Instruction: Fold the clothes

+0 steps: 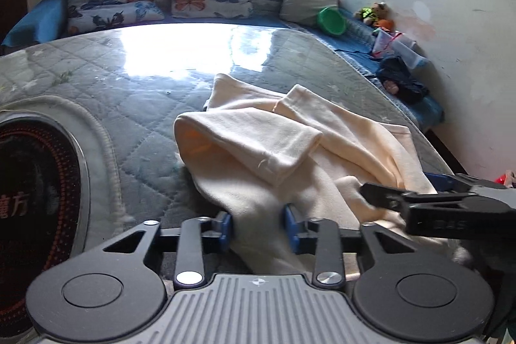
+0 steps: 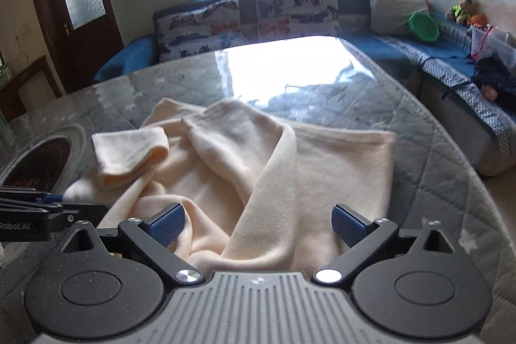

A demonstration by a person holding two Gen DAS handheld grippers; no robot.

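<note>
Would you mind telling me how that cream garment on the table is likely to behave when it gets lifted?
The cream garment will probably droop and trail, since it lies in soft rumpled folds. It looks light, perhaps fleecy, so it should grip the blue pads of the left claw well. On the glossy table it may slide rather than stay put.
</note>
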